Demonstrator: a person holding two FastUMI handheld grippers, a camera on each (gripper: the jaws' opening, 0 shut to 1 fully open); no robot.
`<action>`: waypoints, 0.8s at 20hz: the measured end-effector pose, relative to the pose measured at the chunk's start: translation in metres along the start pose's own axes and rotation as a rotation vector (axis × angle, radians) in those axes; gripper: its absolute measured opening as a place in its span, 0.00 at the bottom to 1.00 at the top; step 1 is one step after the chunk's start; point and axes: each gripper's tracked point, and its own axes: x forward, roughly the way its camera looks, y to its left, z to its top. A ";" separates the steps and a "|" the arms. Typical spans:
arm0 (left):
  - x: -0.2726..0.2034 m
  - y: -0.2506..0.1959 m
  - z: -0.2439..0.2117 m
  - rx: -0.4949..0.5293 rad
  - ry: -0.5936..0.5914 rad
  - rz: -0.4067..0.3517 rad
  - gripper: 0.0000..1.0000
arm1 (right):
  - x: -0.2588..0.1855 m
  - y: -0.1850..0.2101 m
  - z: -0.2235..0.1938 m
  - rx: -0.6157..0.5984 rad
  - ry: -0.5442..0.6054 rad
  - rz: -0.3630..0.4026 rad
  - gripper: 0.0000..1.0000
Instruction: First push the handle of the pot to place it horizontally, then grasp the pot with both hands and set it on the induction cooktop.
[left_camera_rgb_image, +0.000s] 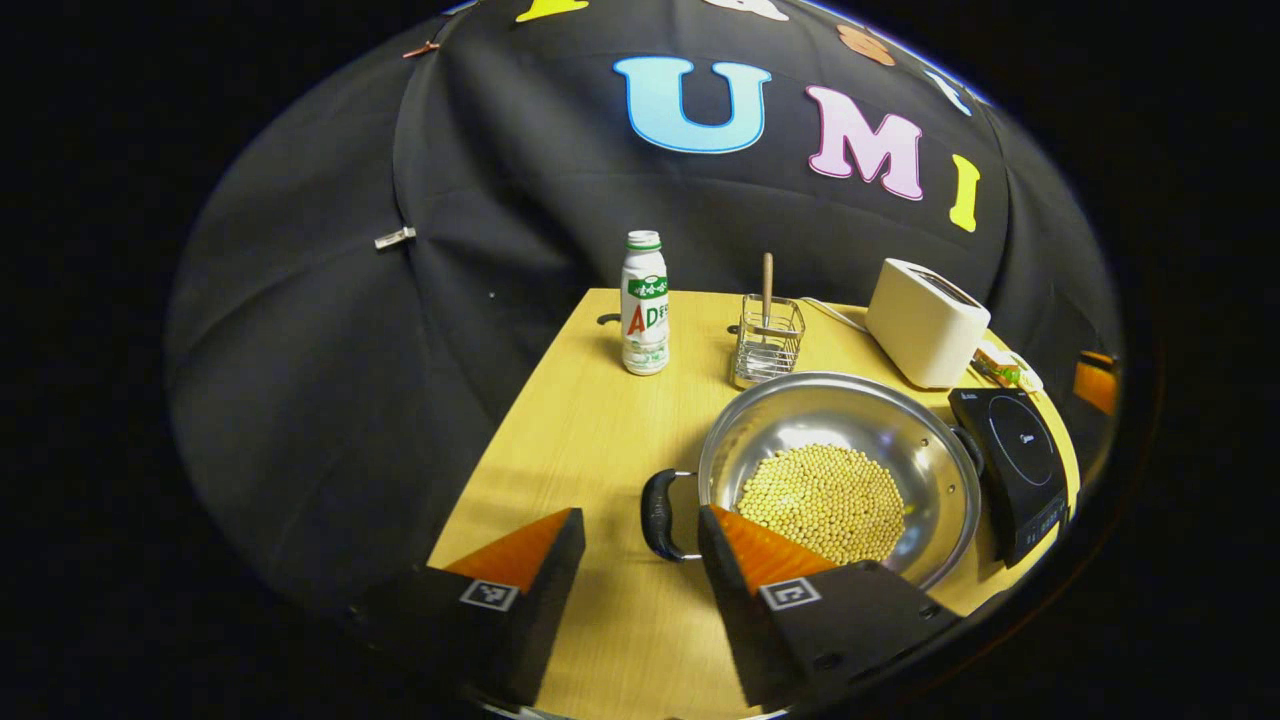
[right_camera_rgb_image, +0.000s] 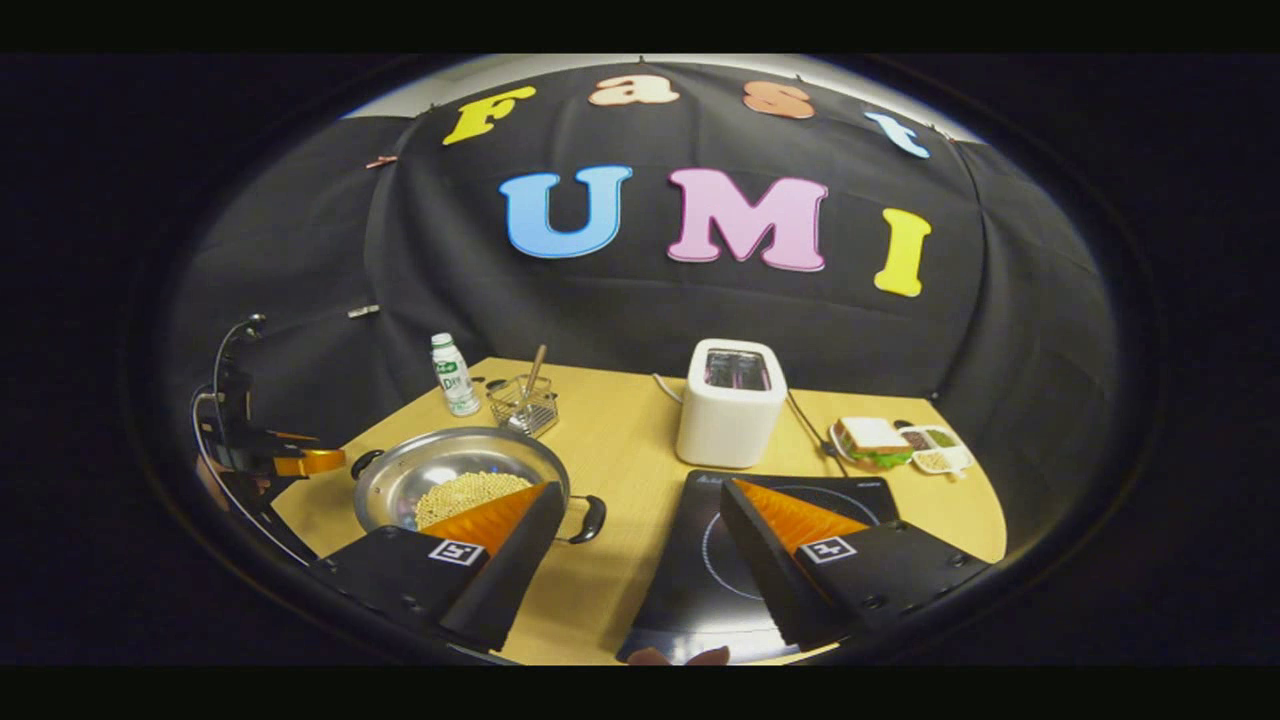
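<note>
Two grippers, both spread wide, gripping nothing. Left gripper (left_camera_rgb_image: 640, 550) lined up on pot (left_camera_rgb_image: 838, 474), near handle (left_camera_rgb_image: 660, 515) sitting just ahead between its fingers, my guess for grabbing. Right gripper (right_camera_rgb_image: 640, 520) hovers between pot and induction cooktop (right_camera_rgb_image: 740, 540), cooktop right beside pot.

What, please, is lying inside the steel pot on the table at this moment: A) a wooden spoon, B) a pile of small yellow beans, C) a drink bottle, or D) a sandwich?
B: in the left gripper view the pot holds a heap of small yellow beans on its bottom.
</note>
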 end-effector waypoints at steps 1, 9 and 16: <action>0.005 -0.002 0.000 -0.010 0.001 -0.005 0.83 | 0.009 0.006 -0.008 0.013 0.027 0.009 0.98; 0.052 -0.012 -0.008 -0.037 0.044 -0.030 0.86 | 0.076 0.045 -0.065 0.027 0.198 0.057 0.99; 0.069 -0.014 -0.016 -0.066 0.050 -0.063 0.85 | 0.112 0.053 -0.099 0.046 0.292 0.038 0.99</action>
